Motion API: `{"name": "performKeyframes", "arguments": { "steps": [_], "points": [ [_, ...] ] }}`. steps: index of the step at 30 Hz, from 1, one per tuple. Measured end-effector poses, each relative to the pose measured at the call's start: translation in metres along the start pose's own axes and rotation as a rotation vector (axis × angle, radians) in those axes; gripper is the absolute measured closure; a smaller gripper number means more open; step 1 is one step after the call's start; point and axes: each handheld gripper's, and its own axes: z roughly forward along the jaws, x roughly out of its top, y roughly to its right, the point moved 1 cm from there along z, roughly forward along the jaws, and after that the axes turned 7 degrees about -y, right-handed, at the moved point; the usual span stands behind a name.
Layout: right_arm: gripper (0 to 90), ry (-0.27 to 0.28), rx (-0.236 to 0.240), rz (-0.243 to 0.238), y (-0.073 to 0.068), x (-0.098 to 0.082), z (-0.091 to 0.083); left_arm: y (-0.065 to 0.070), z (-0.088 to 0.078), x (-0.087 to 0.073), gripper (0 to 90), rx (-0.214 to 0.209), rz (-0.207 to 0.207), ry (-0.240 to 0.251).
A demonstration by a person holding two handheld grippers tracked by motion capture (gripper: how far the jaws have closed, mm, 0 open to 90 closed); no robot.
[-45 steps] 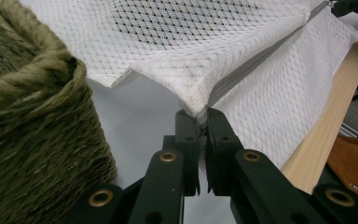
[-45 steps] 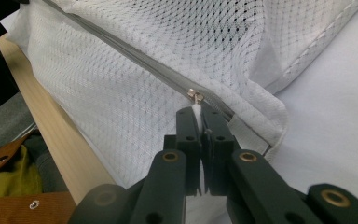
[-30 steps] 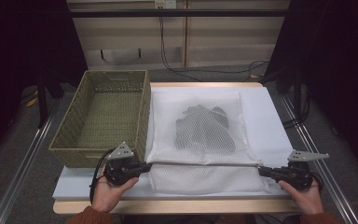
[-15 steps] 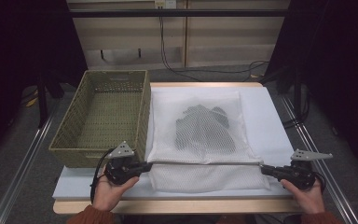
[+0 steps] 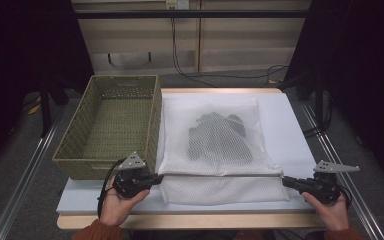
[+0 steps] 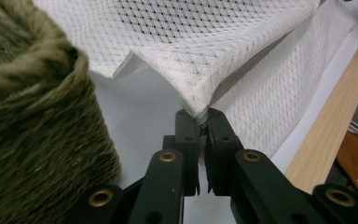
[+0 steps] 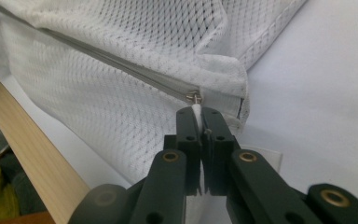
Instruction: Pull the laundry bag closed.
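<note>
A white mesh bag [image 5: 220,150] lies flat on the table with a dark garment [image 5: 216,134] inside it. Its zipper [image 5: 220,175] runs straight across near the front edge, pulled taut between both grippers. My left gripper [image 5: 156,178] is shut on the bag's left corner [image 6: 196,100] at the zipper's end. My right gripper [image 5: 285,181] is shut on the white zipper pull [image 7: 196,108] at the bag's right end, beside the small metal slider [image 7: 193,96]. A hand holds each gripper at the table's front edge.
A woven olive basket [image 5: 111,125] stands empty at the left, its corner [image 6: 32,121] close beside my left gripper. The white table mat [image 5: 285,125] reaches to the wooden front edge [image 5: 190,220]. Dark cables hang at the back.
</note>
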Motion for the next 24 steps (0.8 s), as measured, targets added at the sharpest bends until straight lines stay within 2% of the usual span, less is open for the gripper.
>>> {"name": "performKeyframes", "arguments": {
  "steps": [2, 4, 8, 10, 13, 16, 18, 21, 24],
  "points": [
    [87.7, 0.012, 0.003, -0.017, -0.002, 0.000, 0.000, -0.001, -0.001, -0.001, 85.0, -0.001, 0.009, 0.005],
    [87.7, 0.007, 0.003, -0.012, -0.002, -0.001, 0.001, 0.000, -0.002, -0.004, 85.0, -0.002, 0.021, 0.011],
    [87.6, 0.001, -0.002, -0.008, -0.004, -0.001, 0.003, 0.002, 0.004, -0.010, 84.9, 0.003, 0.025, -0.012],
    [87.6, 0.000, 0.002, -0.007, -0.002, -0.001, 0.005, 0.003, 0.008, -0.011, 84.9, 0.021, 0.031, -0.027],
    [87.6, -0.028, -0.007, -0.009, -0.001, -0.002, 0.011, 0.006, 0.012, -0.010, 84.9, 0.034, 0.028, -0.042],
    [87.5, -0.030, -0.020, -0.002, 0.000, 0.000, 0.014, 0.008, 0.020, -0.013, 84.4, 0.052, 0.068, -0.090],
    [87.5, -0.035, -0.022, -0.002, 0.000, 0.001, 0.017, 0.009, 0.024, -0.015, 84.0, 0.059, 0.071, -0.107],
    [87.4, -0.050, -0.024, -0.010, 0.001, 0.000, 0.020, 0.012, 0.031, -0.017, 82.2, 0.065, 0.097, -0.137],
    [87.2, -0.070, -0.036, -0.014, 0.001, 0.000, 0.024, 0.012, 0.036, -0.019, 78.9, 0.064, 0.104, -0.144]
  ]
}}
